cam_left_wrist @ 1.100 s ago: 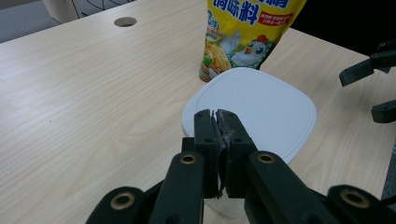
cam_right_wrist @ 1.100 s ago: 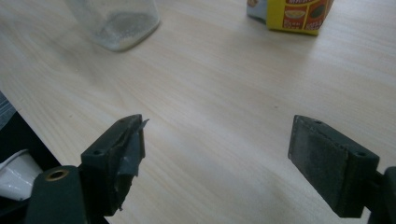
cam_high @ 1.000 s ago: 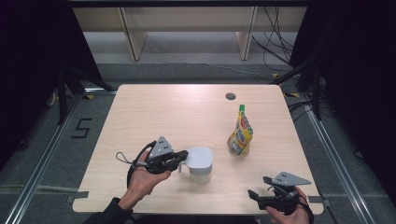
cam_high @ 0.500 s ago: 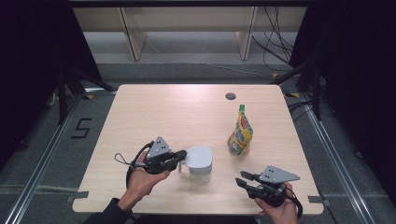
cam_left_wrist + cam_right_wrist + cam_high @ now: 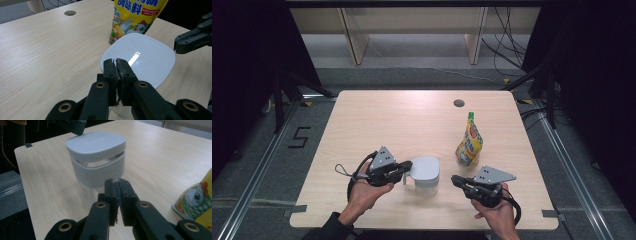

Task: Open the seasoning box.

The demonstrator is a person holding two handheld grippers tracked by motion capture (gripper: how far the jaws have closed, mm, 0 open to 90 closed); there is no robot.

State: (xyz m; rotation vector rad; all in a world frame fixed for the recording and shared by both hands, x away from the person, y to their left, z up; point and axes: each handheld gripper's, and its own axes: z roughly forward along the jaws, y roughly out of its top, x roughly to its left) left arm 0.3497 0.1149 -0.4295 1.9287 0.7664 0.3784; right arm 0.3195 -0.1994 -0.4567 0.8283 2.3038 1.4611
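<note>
Left claw point(image 5: 404, 169), black jaws together, meets a smooth, rounded-square white container point(image 5: 426, 175).

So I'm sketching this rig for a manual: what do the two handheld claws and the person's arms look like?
Both are black two-jaw tools. The left claw and right claw each carry a grey three-cornered plate on top, and a black cable loops from each. In the gripper views the flat black jaws hang on black links with brass-coloured pivot pins. A dark sleeve covers the left forearm.
</note>
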